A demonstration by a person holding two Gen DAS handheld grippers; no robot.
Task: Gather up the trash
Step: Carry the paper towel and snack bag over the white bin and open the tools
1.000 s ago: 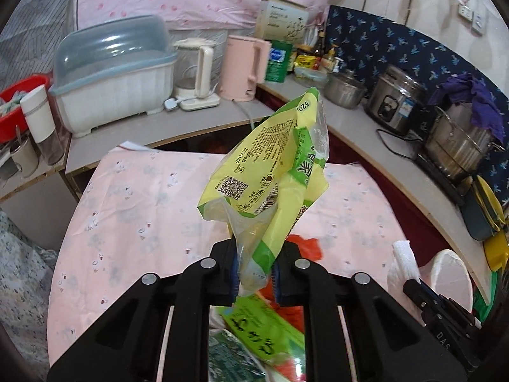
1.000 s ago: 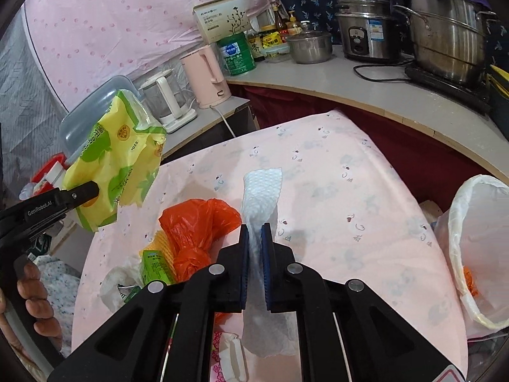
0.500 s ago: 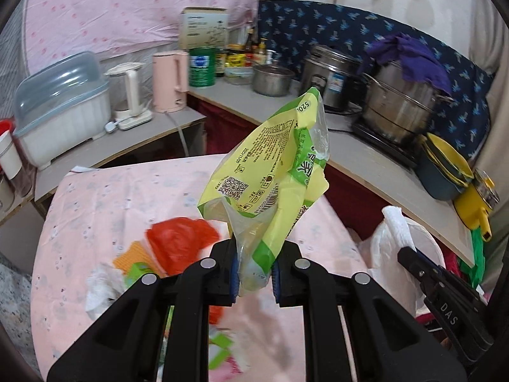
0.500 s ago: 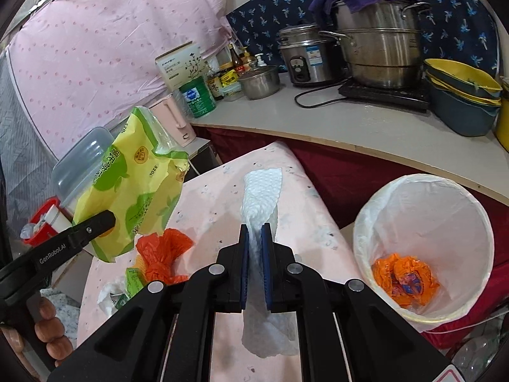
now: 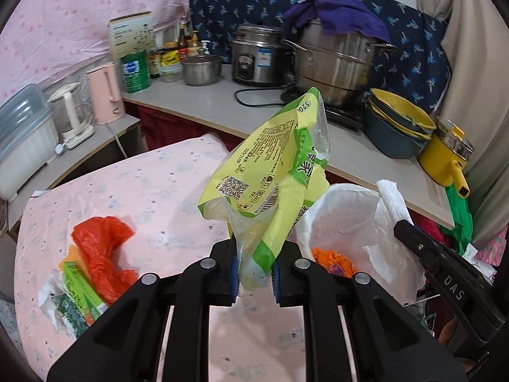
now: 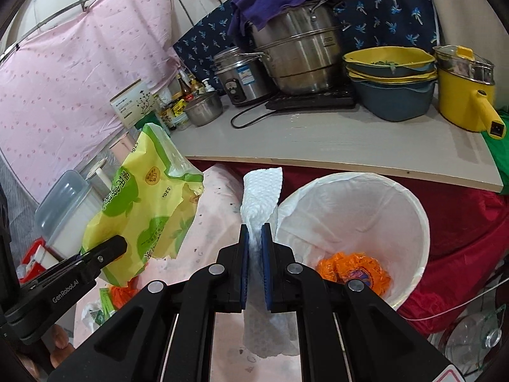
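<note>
— What have your tongs got?
— My left tongs [image 5: 254, 273] are clamped on a yellow-green snack bag [image 5: 270, 172]; my right tongs [image 6: 255, 264] pinch a white paper towel [image 6: 261, 191].
— And the bin?
— The white-lined bin [image 6: 410, 203] sits just beyond both, orange wrappers [image 6: 353, 269] inside. More trash lies on the pink surface [image 5: 152, 191], including a red bag [image 5: 101, 248].

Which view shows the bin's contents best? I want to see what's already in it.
The right wrist view: the bin opens toward the camera, with an orange wrapper at its bottom. In the left wrist view the yellow bag and paper towel hide much of it.
</note>
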